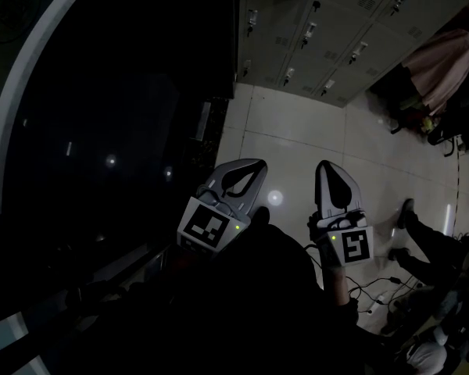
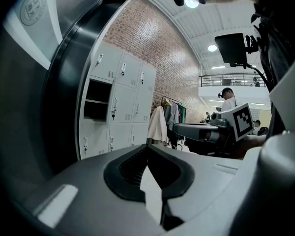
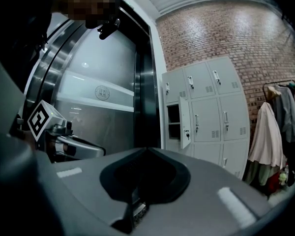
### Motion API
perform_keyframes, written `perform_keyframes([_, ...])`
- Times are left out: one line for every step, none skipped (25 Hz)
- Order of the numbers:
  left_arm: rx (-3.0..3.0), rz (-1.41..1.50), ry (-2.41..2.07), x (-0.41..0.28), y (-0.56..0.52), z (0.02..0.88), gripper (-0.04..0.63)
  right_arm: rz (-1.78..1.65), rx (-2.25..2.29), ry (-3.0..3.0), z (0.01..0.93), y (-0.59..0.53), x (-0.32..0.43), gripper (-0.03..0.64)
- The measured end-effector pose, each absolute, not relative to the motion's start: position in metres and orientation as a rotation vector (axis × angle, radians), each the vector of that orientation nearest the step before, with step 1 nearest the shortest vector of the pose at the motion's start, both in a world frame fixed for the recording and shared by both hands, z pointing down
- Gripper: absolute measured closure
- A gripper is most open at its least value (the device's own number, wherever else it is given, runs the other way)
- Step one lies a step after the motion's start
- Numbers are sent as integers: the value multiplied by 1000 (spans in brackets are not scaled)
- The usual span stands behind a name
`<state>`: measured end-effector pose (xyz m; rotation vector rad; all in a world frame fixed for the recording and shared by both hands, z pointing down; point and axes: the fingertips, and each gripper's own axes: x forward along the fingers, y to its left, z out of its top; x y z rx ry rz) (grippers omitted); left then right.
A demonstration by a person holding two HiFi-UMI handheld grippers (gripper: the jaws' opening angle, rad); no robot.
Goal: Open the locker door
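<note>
Holding the left gripper [image 1: 254, 167] and right gripper [image 1: 326, 167] side by side over the pale tiled floor [image 1: 297, 143], well short of the grey locker bank [image 1: 328, 30]; not touching it with either. Looking down the left gripper [image 2: 147, 145], with jaws pressed together tip to tip and nothing pinched in there; same deal down the right gripper [image 3: 147, 149], closed and empty. Can spot one locker door [image 3: 185, 122] in the bank's left column, just under the top row, already swung out ajar, with the dark open compartment [image 3: 173, 121] just left of it; seeing the rest flat shut. Also seeing a pale coat [image 3: 265, 136] hanging just right of the locker bank, a brick wall [image 3: 226, 28] behind it, and a curved glass-and-metal wall [image 3: 98, 97] to the bank's left. Pretty dark in the head view, so can't make out much else there.
</note>
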<state>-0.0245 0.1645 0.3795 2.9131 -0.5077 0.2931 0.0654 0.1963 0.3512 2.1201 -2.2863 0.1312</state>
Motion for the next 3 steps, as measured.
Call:
perform_keyframes([2914,292,-508,-25,165,380,584,130,2120,-2287,351,196,65,595])
perform_keyframes([2914,290,-508,-26,165,379,584,130,2120,-2287,352,196,64,595])
perform_keyframes([2915,289,-509,-27,165,379,584,130,2120,-2288,352,196,63,595])
